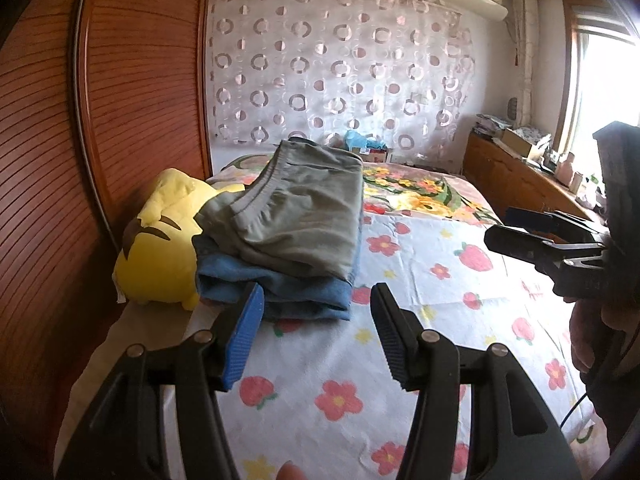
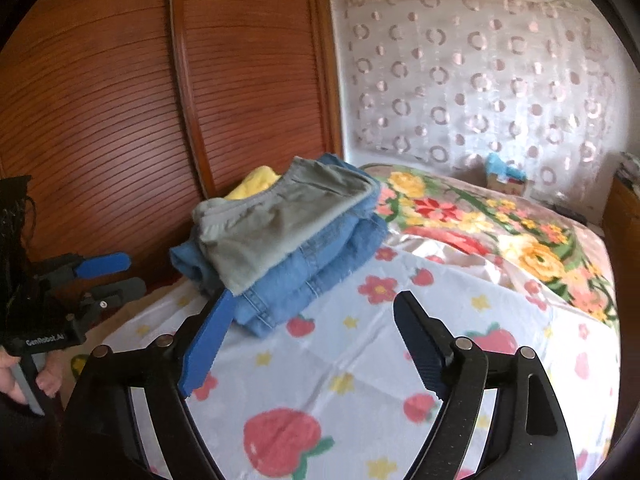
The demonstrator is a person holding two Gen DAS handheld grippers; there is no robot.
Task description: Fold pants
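Folded grey-green pants point(image 1: 304, 208) lie on top of folded blue jeans point(image 1: 296, 288) in a stack on the bed. The stack also shows in the right wrist view, grey pants point(image 2: 276, 224) over the jeans point(image 2: 312, 276). My left gripper point(image 1: 316, 300) is open and empty, just in front of the stack. It also shows in the right wrist view point(image 2: 120, 276) at the left. My right gripper point(image 2: 312, 304) is open and empty, near the stack's front corner. In the left wrist view it shows at the right point(image 1: 500, 228).
A white sheet with strawberries and flowers point(image 1: 432, 304) covers the near bed, over a floral blanket point(image 1: 424, 192). A yellow plush toy point(image 1: 160, 256) lies left of the stack against a wooden wardrobe point(image 1: 132, 92). A wooden cabinet point(image 1: 516, 176) with clutter stands at the right.
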